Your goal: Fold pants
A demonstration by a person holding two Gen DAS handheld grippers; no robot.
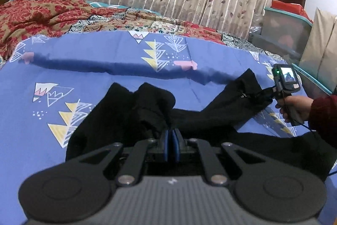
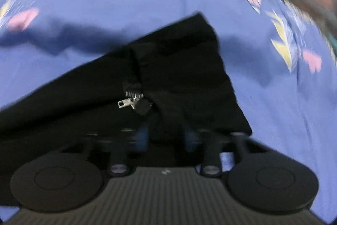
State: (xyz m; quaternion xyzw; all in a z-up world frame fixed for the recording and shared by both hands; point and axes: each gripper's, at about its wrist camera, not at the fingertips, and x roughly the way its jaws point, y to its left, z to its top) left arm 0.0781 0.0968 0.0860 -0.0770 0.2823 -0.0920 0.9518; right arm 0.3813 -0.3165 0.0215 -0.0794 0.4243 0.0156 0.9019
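Left gripper (image 1: 172, 136): jaws together, blue pads clamped on a bunched fold of the pants (image 1: 147, 117), at the near left of the bed.

Pants: black, lying on the blue sheet (image 1: 101, 69); one end gathered at the left gripper, the other stretched away to the right and slightly farther back.

Long axis: runs left to right across the sheet, from the left gripper's bunch up to the waist end at the right.

Zip (image 2: 131, 101): silver pull showing at the waist end, just ahead of the right gripper's fingers.

Right gripper (image 2: 166, 136): held in a hand (image 1: 294, 108) at the sheet's right edge; jaws partly apart with black cloth between them; motion blur hides whether the pads press, so a firm hold cannot be told.

Nearer hand: each end has its own; the waist lies directly in front of the right gripper, the bunch is already with the left.

Judgement: the next fold likely depends on both ends being held along this line, and the right hold looks unsettled.
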